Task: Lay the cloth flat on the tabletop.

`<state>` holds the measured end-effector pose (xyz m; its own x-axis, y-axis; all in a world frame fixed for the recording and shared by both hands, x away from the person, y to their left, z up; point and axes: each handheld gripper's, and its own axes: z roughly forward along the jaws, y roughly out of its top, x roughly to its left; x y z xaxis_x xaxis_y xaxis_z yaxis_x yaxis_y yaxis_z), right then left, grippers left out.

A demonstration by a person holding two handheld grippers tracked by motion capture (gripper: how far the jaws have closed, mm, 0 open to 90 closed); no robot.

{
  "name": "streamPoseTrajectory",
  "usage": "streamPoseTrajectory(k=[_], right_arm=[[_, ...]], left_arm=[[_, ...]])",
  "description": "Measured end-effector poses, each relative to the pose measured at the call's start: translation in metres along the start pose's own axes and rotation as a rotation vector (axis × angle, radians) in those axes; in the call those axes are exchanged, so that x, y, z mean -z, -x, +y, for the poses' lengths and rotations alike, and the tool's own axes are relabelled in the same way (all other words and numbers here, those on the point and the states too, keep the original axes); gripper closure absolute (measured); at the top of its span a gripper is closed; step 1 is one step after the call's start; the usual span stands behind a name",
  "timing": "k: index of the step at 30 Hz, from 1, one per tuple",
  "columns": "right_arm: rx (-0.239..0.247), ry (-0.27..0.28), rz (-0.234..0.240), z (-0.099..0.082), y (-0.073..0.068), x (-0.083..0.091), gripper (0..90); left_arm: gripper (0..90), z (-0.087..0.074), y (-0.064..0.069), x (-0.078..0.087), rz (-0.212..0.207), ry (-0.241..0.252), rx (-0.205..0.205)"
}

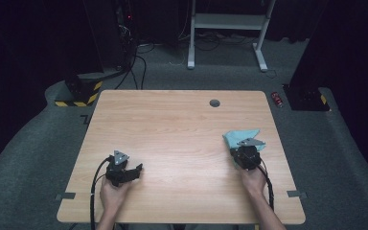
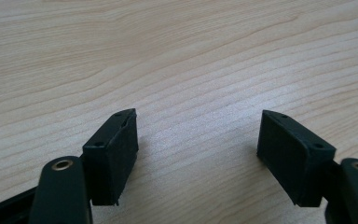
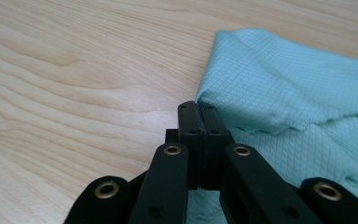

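High view: left gripper (image 1: 133,171) rests on the table (image 1: 172,124) near its front left; right gripper (image 1: 243,152) sits at a light blue cloth (image 1: 239,136) toward the right edge. Left gripper view: jaws wide apart over bare wood. Right gripper view: jaws pinched together on the cloth's (image 3: 289,84) near edge.

Left hand-held gripper (image 2: 198,140) gapes wide; right hand-held gripper (image 3: 199,109) apparently clamped tight.

Closed fingers (image 3: 198,122) pinching teal cloth (image 3: 284,88)
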<state>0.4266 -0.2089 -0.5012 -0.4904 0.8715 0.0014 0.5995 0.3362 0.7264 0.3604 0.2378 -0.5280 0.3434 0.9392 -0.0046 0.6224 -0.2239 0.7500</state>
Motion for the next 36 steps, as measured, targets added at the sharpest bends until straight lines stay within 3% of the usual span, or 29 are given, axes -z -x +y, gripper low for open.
streamPoseTrajectory(k=[22,26,29,34,36], right_arm=[[0.098,-0.015,0.143,0.006,-0.056,-0.008,90.0],[0.099,0.005,0.192,0.009,-0.068,-0.007,90.0],[0.102,0.013,0.218,0.012,-0.076,-0.006,90.0],[0.131,0.007,0.268,0.017,-0.093,-0.013,90.0],[0.133,0.007,0.275,0.018,-0.096,-0.014,90.0]], left_arm=[[31.0,0.000,0.004,0.000,-0.014,0.007,0.005],[32.7,0.004,0.010,-0.001,-0.055,-0.001,0.009],[32.7,0.008,0.020,-0.002,-0.079,-0.004,-0.035],[32.5,0.014,0.039,-0.004,-0.154,-0.013,-0.072],[32.4,0.015,0.041,-0.004,-0.163,-0.014,-0.079]])
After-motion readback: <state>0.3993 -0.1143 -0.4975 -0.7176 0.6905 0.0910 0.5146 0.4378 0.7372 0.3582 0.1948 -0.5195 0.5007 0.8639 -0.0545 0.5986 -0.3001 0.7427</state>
